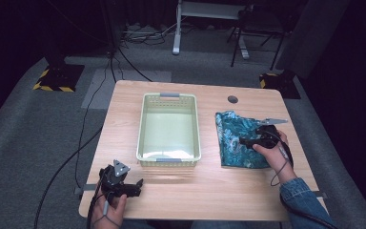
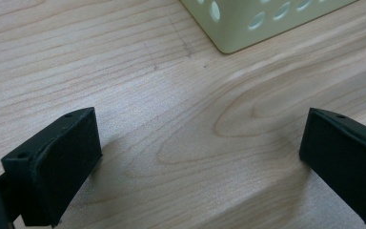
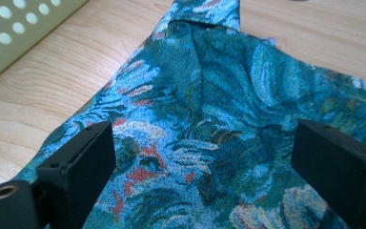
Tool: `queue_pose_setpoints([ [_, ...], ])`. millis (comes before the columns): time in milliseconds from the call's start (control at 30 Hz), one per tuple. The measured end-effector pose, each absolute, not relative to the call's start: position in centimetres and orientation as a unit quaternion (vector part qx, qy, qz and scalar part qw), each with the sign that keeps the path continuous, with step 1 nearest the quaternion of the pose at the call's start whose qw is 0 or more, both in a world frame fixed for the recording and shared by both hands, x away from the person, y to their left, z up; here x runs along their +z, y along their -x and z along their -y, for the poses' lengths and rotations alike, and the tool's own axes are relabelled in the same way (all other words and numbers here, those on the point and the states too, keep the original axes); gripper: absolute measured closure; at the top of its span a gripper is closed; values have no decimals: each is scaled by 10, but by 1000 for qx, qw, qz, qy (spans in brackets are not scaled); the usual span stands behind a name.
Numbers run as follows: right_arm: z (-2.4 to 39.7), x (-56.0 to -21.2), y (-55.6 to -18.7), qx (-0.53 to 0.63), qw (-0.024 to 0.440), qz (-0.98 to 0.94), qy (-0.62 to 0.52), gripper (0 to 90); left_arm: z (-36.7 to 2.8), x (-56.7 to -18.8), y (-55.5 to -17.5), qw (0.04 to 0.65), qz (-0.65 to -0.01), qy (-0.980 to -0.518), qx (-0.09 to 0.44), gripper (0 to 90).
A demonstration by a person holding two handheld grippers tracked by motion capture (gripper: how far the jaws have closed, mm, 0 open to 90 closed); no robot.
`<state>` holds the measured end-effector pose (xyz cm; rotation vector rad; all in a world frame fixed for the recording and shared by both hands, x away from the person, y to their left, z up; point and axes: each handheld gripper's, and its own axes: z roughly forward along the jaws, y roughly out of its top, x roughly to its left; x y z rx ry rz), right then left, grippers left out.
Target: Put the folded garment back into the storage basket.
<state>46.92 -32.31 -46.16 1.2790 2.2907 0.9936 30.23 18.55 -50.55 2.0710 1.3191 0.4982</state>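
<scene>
The right gripper (image 1: 246, 141) hovers over a folded blue-green patterned cloth (image 1: 236, 138), jaws spread wide and empty, pointing toward the basket (image 1: 169, 163). In the right gripper view its two black jaws stand far apart above the weave, with teal swirls and red flecks between them and a raised fold running up the middle of the cloth (image 3: 205, 109); whether the jaw tips touch the fabric cannot be told. The cloth lies flat on the wooden table (image 1: 195, 191) just right of the basket, a strip of bare wood between them, and the basket's perforated wall (image 3: 9, 28) shows at that view's upper left. The pale green basket stands at the table's middle. The left gripper (image 1: 138, 183) is held low at the table's near edge, left of and nearer than the basket, also wide open and holding nothing; the left gripper view shows bare wood grain between its jaws and the basket's near corner (image 2: 248, 28) beyond.
</scene>
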Motion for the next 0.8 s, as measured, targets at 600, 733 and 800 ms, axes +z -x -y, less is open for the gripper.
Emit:
queue_pose_setpoints([
  [600, 319, -489, -477, 303, 140, -824, -458, 81, -185, -505, -302, 313, -496, -788, 187, 3],
  [733, 315, -490, -477, 287, 151, -833, -447, 79, -185, -505, -302, 313, -496, -788, 187, 3],
  [800, 314, -490, -476, 283, 154, -835, -446, 79, -185, -505, -302, 313, -496, -788, 187, 3],
])
